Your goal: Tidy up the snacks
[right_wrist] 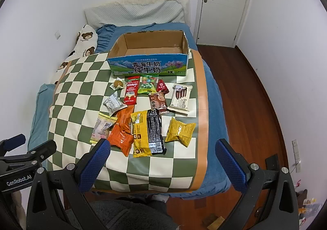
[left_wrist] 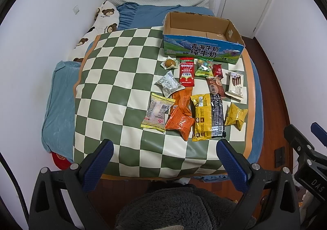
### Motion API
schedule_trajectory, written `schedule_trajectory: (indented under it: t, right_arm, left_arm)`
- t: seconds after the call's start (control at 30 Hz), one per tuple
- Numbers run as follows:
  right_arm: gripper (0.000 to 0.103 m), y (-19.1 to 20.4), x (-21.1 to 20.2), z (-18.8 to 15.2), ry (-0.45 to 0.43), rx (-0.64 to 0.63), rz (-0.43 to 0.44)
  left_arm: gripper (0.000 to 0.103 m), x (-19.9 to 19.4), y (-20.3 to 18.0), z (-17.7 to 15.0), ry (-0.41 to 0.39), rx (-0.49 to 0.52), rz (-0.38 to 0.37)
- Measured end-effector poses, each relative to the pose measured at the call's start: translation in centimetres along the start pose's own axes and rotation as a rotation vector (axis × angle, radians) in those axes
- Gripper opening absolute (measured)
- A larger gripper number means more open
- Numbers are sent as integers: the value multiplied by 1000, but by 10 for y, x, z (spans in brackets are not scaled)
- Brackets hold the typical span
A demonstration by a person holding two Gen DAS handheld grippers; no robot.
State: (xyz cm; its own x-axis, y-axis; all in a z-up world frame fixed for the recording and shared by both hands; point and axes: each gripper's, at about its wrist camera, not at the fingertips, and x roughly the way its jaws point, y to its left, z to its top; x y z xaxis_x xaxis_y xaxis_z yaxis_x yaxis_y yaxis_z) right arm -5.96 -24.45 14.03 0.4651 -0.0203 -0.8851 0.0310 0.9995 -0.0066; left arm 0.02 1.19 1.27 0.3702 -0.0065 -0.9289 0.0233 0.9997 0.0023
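Several snack packets lie on a green-and-cream checked mat (left_wrist: 114, 78) (right_wrist: 77, 91) on a bed, in front of an empty open cardboard milk box (left_wrist: 204, 48) (right_wrist: 149, 66). Among them are a long yellow packet (left_wrist: 201, 117) (right_wrist: 140, 134), orange packets (left_wrist: 179, 121) (right_wrist: 120, 138), a red packet (left_wrist: 186, 71) (right_wrist: 130, 90) and a white biscuit packet (left_wrist: 236, 85) (right_wrist: 180, 98). My left gripper (left_wrist: 165, 146) hangs open above the mat's near edge, holding nothing. My right gripper (right_wrist: 162, 146) is open too, just short of the packets.
The bed has blue bedding (left_wrist: 59, 97), a bear-print pillow (left_wrist: 106, 17) and a grey pillow (right_wrist: 134, 13) at the head. White walls flank it on the left. A wooden floor (right_wrist: 245, 97) and a shut white door (right_wrist: 224, 1) lie to the right.
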Motion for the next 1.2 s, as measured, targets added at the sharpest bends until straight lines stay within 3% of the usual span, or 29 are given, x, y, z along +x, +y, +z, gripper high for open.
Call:
schedule_trajectory:
  t: [0.37,0.47,0.6,0.7,0.87,1.03,1.2]
  right_arm:
    - [103,-3,-4,-2,-6,9,10]
    - [103,-7,9,-2,3,34,29]
    - [103,-17,54,-3,32,60,66]
    - [103,-15,110,0,79,59,103]
    - [103,-2,210,-3,209,55,148]
    - [102,13,288,-11,334,73,138]
    - [102,27,331,-19,396,79,113]
  left_arm:
    - [103,-4,-2,7,-27,2,13]
    - [103,5,3,14,-92,-8,94]
    - [103,38,15,27,-105,-21,228]
    - [103,77,25,35,-52,-15,301]
    - [103,146,44,37,61,17,310]
    - [103,227,42,42,219,74,239]
    - [102,306,22,50,366,180,127]
